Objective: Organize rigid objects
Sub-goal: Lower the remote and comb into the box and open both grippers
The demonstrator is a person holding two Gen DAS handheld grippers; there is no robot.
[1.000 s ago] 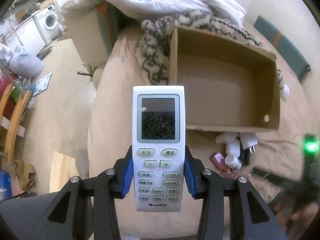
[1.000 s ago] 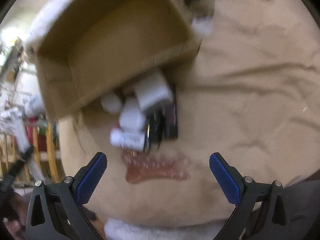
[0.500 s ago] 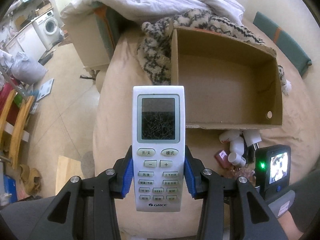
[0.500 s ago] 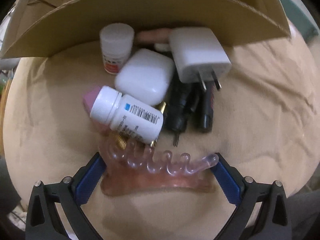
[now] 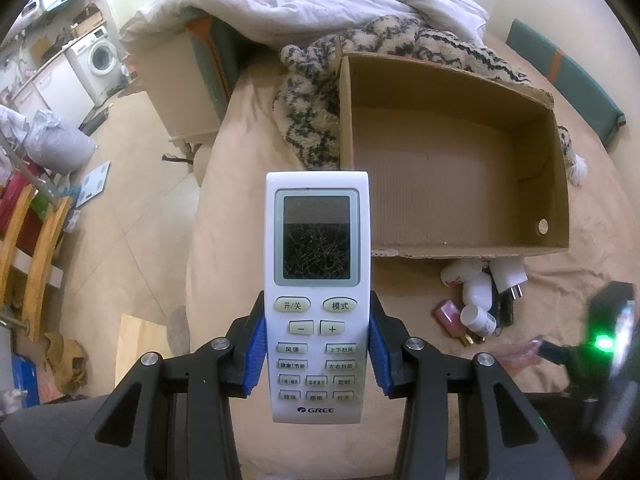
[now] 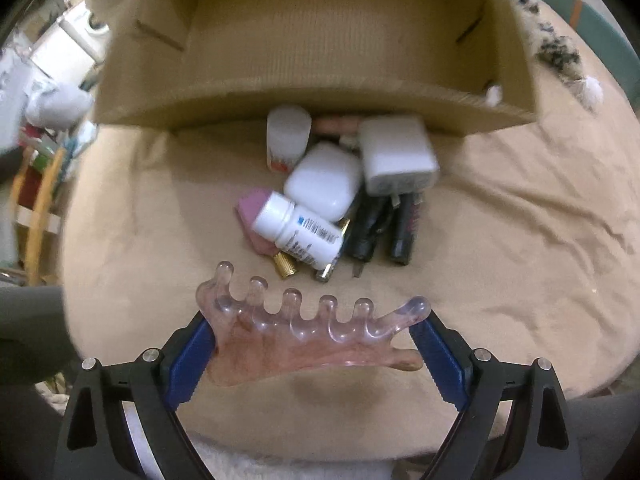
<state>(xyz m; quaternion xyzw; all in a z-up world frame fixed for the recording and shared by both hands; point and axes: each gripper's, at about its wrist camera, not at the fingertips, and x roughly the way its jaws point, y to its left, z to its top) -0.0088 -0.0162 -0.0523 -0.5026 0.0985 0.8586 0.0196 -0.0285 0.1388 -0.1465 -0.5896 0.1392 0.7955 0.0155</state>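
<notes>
Left wrist view: the left claw clamps a white rectangular air-conditioner remote above the tan bed, near its left edge, beside the empty brown cardboard box.

Right wrist view: the right claw grips a clear pink scalloped plastic comb above the bed, near the heap of small items with the white pill bottle along the box's front wall.

Open from above into the cardboard box, floor bare; crowded against its near wall by a pile of small items; hemmed at the far side by a patterned blanket.
</notes>
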